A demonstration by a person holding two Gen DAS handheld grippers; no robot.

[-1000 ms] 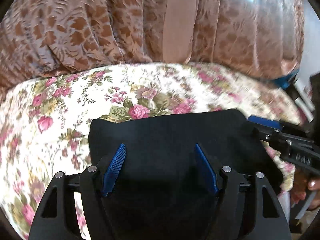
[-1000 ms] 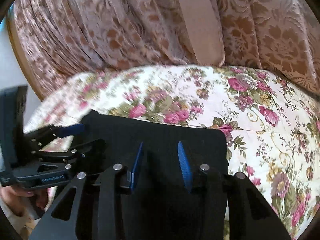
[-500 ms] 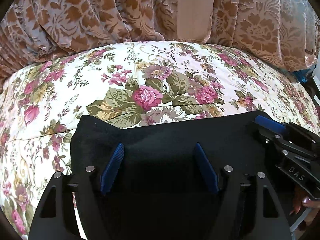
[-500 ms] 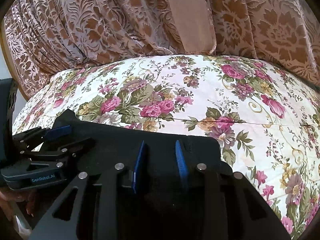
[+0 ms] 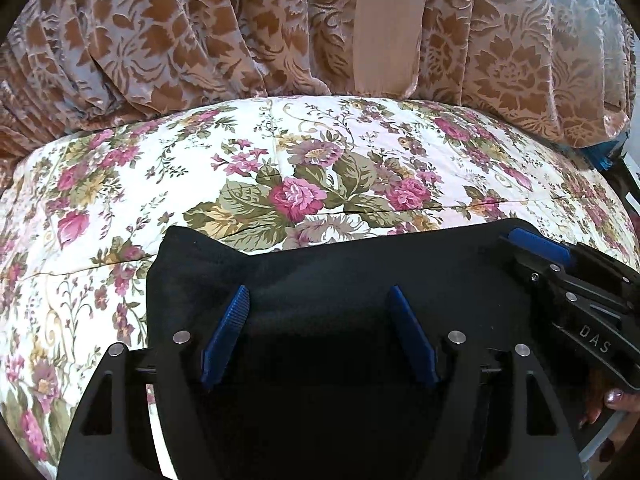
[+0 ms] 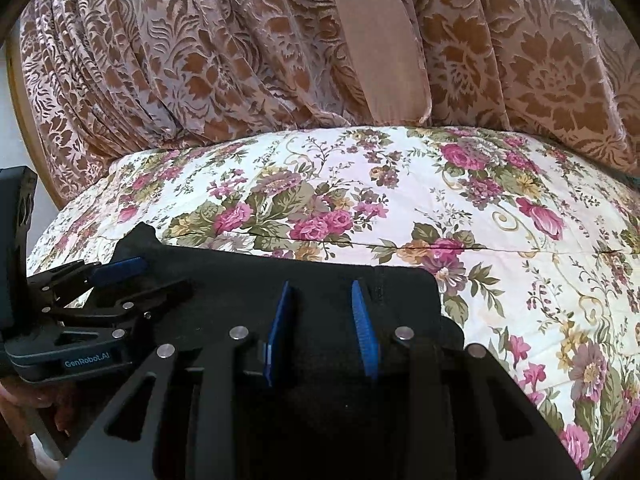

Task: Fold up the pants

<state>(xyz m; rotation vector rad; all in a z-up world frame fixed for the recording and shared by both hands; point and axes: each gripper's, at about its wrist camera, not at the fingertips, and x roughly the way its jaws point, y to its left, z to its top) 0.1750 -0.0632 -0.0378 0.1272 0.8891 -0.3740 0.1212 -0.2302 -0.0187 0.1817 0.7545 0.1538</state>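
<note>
- Left gripper (image 5: 318, 304) spread wide, blue pads well apart, poised above dark folded cloth with nothing pinched between them.
- Right gripper (image 6: 322, 300) with a narrower gap between its blue pads, hovering over the same cloth; whether fabric is caught there cannot be told.
- Black pants (image 5: 360, 276) lying as a compact folded block on the near part of the bed, far edge straight, one corner raised slightly at far left.
- Same pants (image 6: 248, 276) seen from the right wrist, filling the lower middle of the view beneath both tools.
- Left gripper (image 6: 120, 268) visible at the left edge of the right wrist view, over the pants' left corner.
- Right gripper (image 5: 536, 240) visible at the right edge of the left wrist view, over the pants' right corner.
- Floral bedspread (image 5: 304, 184), cream with pink roses, stretching beyond the pants.
- Brown patterned curtain (image 6: 248, 48) hanging in folds behind the bed.
</note>
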